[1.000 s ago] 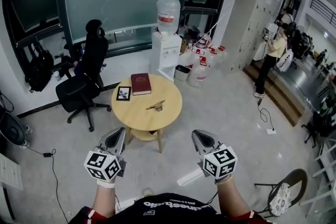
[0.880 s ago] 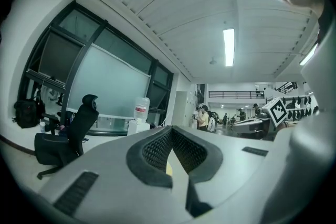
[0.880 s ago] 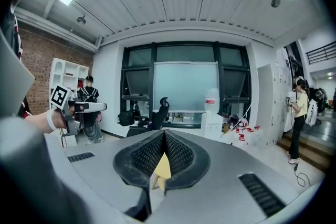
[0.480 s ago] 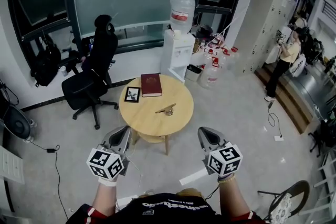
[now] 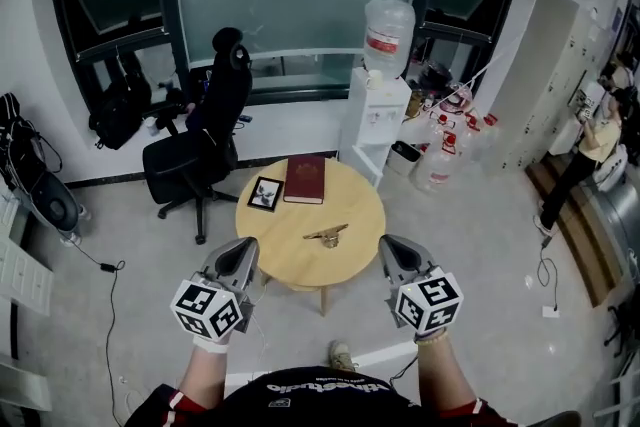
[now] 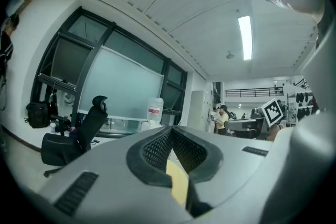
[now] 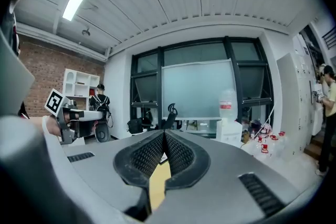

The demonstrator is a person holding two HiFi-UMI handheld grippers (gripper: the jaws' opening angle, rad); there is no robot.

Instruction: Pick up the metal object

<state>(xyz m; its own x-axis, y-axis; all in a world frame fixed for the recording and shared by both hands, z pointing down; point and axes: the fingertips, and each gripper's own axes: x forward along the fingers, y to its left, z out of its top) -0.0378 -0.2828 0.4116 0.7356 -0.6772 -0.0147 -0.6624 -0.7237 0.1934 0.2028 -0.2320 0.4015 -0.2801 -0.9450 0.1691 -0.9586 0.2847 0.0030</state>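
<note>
left gripper [image 5: 242,253] jaws pressed together, empty | right gripper [image 5: 392,251] likewise | both nearer the table [image 5: 272,227] than before | metal object [image 5: 326,235] lies untouched on it

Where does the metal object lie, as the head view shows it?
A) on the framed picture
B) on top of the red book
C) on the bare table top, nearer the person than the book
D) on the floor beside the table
C: the metal object lies on bare wood of the round table, apart from the red book and the framed picture behind it.
</note>
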